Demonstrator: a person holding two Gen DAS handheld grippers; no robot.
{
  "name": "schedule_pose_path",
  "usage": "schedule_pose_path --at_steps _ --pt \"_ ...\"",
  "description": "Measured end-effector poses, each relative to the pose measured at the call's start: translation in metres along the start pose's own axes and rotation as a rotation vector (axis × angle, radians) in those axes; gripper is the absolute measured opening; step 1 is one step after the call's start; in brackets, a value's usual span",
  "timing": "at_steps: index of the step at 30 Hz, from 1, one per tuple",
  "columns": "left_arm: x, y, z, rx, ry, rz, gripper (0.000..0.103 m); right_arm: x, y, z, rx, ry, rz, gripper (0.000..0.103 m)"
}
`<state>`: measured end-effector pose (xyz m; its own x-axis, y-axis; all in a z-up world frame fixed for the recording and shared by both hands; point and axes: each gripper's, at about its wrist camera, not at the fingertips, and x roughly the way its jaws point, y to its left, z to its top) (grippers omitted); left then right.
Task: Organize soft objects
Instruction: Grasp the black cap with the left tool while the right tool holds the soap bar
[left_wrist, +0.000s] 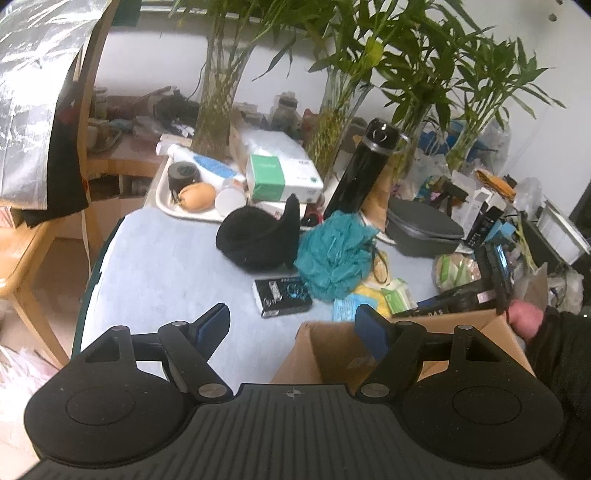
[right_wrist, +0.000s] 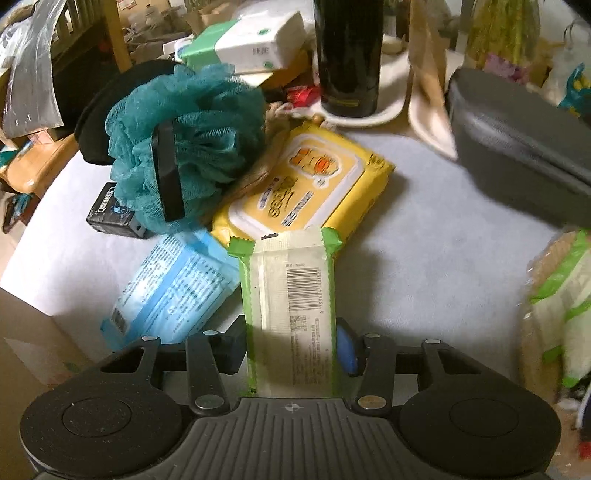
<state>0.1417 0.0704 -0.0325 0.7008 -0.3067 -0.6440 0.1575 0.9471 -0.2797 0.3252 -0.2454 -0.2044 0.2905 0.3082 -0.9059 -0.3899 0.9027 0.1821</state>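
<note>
Green-edged white soft tissue pack (right_wrist: 291, 306) sits between my right gripper (right_wrist: 291, 354) fingers, clamped mid-body above the table; light, squashy, slippery film, so I grip gently. Left gripper (left_wrist: 293, 326) gapes empty over cardboard box (left_wrist: 332, 350).

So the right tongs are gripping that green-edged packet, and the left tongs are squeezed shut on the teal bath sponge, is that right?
Not quite. The left tongs are open and hold nothing, as the left wrist view shows; the teal bath sponge lies on the table beyond them. The right tongs do grip the green-edged packet.
</note>
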Motion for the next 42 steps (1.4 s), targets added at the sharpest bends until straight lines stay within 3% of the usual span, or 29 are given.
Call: schedule_pose_path --at_steps 14,22,31,39,41,42 --pt "0.021 -0.009 0.044 0.122 -0.059 -0.021 0.075 -0.068 -0.021 -0.008 0.142 -0.162 -0.04 0.051" --pt "0.073 -0.003 0.053 0.324 -0.006 -0.069 0.074 -0.07 -0.025 -0.015 0.153 -0.168 -0.063 0.051" --pt "0.14 0.022 0.049 0.399 0.1 -0.079 0.074 -0.069 -0.027 -0.016 0.14 -0.163 -0.068 0.051" --pt "0.183 0.026 0.051 0.506 0.141 -0.083 0.074 -0.064 -0.027 -0.015 0.126 -0.147 -0.075 0.051" --pt "0.195 0.027 0.05 0.53 0.173 -0.09 0.072 -0.063 -0.027 -0.015 0.125 -0.146 -0.075 0.051" --pt "0.199 0.027 0.05 0.538 0.192 -0.091 0.063 -0.063 -0.027 -0.015 0.123 -0.146 -0.076 0.051"
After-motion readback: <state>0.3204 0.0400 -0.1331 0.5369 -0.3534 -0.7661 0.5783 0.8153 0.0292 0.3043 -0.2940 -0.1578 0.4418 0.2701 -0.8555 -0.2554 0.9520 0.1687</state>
